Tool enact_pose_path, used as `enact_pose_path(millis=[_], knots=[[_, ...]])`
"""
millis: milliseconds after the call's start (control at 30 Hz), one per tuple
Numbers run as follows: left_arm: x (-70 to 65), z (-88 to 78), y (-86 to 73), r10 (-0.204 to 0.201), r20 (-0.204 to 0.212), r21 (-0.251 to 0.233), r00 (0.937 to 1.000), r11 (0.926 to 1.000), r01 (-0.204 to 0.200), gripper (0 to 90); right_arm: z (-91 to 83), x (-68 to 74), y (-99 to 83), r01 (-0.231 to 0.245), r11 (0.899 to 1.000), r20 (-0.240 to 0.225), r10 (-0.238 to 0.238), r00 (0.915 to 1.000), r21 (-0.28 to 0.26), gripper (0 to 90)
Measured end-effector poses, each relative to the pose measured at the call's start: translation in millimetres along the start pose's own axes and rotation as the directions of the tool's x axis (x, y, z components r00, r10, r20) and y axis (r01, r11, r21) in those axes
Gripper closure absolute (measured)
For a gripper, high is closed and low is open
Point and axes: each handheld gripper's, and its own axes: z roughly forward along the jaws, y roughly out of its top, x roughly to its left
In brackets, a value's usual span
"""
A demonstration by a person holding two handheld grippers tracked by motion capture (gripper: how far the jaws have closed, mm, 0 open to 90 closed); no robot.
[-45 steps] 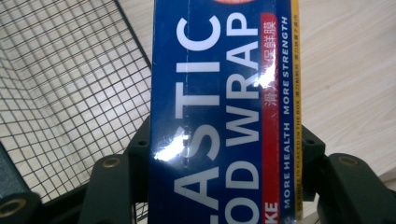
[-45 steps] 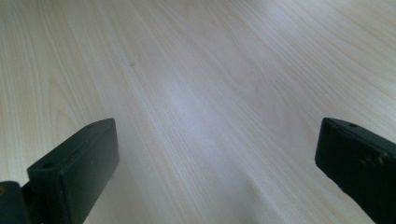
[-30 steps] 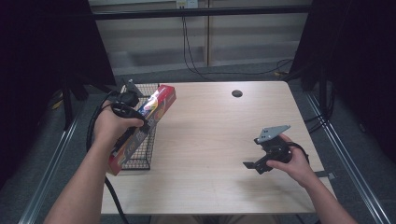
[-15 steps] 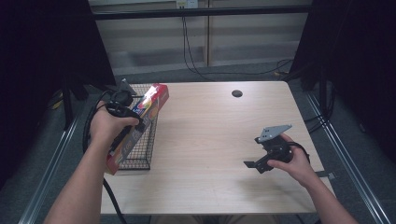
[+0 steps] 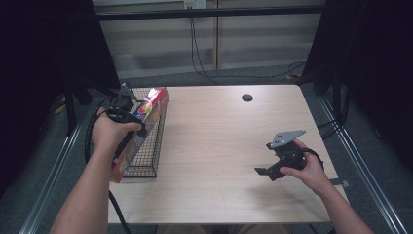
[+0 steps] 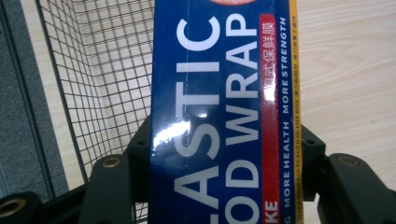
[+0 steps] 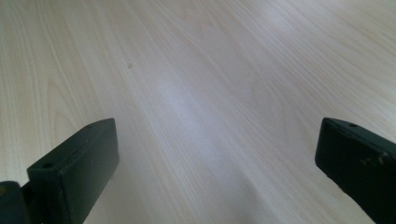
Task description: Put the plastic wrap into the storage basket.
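I see a long, narrow cardboard box of plastic wrap [image 5: 141,129], glossy, with a dark blue face, large white lettering, a red strip and a yellow edge, and a red end panel at its far end. It lies slanted across the right-hand wall of a black wire mesh basket [image 5: 146,146] at the left edge of the counter [image 5: 219,136], its far end raised above the basket's far rim and its near end low by my left forearm. The basket is rectangular, made of a fine square grid of thin dark wire, and the pale wood shows through its floor. The counter is smooth, light wood-grain laminate with rounded corners and a small dark round hole [image 5: 247,97] near its far edge.

My left hand-held gripper [image 6: 219,177] is clamped on the box: in the left gripper view the two black jaws press on the box's long sides, with the printed face between them. From the high view I take it to be gripped around mid-length, though my hand hides the exact spot.

My right hand-held gripper [image 7: 215,168] hovers low over bare counter on the right side, well apart from the basket, its matte black jaws spread wide with nothing between them.
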Motion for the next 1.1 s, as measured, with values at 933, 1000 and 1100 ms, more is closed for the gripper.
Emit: enact_pose_path(millis=[933,1000,1100], knots=[[9.7,10.3,1.0,-0.120,-0.051,-0.002,0.9915,0.9928,0.120,42.7,-2.2,0.6,0.5,0.008,1.000,0.014,-0.008,0.9999,-0.008,0.0],[9.5,12.1,0.7,-0.126,-0.050,0.000,0.9907,0.9920,0.127,42.7,-2.1,0.7,0.5,0.010,1.000,0.004,-0.010,0.9999,-0.010,0.0],[10.7,14.3,0.3,-0.145,-0.045,-0.010,0.9885,0.9895,0.144,42.7,-2.1,1.0,0.5,0.014,1.000,0.005,-0.014,0.9999,-0.008,0.0]])
